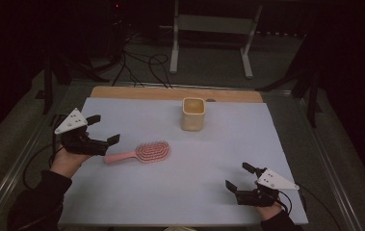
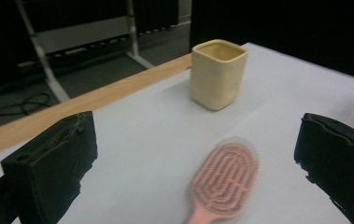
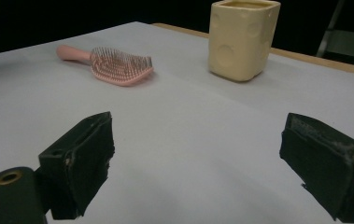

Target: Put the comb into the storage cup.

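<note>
A pink hairbrush (image 1: 144,152) lies bristles up on the pale mat (image 1: 228,139), its handle pointing left. A cream square cup (image 1: 192,113) stands upright behind it, near the far edge. My left gripper (image 1: 106,128) is open just left of the brush handle, with nothing between its jaws. In the left gripper view the brush head (image 2: 223,179) lies ahead between the open jaws and the cup (image 2: 217,74) stands beyond. My right gripper (image 1: 237,175) is open and empty at the front right of the mat. Its view shows the brush (image 3: 118,65) and cup (image 3: 242,37) farther off.
A wooden strip (image 1: 170,93) of the table shows beyond the mat's far edge. Metal rails run along both table sides. Cables (image 1: 141,65) and a white metal stand (image 1: 211,29) are on the floor behind.
</note>
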The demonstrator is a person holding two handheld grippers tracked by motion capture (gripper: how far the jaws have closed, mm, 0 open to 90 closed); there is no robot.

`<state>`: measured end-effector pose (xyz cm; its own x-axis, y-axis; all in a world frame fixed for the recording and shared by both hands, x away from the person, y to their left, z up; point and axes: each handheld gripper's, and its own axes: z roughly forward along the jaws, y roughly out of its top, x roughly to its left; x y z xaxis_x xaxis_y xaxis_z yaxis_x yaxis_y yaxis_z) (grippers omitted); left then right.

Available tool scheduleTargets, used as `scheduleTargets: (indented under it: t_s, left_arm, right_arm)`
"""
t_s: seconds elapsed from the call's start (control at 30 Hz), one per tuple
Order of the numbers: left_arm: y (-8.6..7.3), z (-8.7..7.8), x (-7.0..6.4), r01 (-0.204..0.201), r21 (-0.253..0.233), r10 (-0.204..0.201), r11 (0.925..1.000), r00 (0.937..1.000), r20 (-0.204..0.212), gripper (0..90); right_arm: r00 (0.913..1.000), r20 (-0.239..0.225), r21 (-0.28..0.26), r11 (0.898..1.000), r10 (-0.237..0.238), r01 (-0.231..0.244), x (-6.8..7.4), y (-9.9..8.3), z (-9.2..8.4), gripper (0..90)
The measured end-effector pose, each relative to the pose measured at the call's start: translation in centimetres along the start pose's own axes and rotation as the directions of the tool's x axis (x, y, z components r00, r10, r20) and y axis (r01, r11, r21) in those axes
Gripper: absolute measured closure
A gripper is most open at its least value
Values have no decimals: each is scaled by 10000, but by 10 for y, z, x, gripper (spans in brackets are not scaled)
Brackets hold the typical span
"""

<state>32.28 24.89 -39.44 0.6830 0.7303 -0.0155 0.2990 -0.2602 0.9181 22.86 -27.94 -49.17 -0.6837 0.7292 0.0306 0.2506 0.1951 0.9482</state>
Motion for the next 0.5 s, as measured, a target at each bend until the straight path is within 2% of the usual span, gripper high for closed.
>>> scheduleTargets:
  t_s: [0.23,0.33,0.5]
  left_arm:
    - [-4,11,4,84,422,-78,9991,9999,-141,2]
    - [-7,13,6,110,410,-99,9991,9996,-249,3]
    - [-14,21,11,464,694,-435,9965,9982,-425,14]
  right_arm:
    - [10000,-9,15,10000,34,-34,0,0,0,96]
    - [10000,-34,-4,10000,81,-81,0,0,0,96]
    - [10000,-45,-2,10000,86,-86,0,0,0,96]
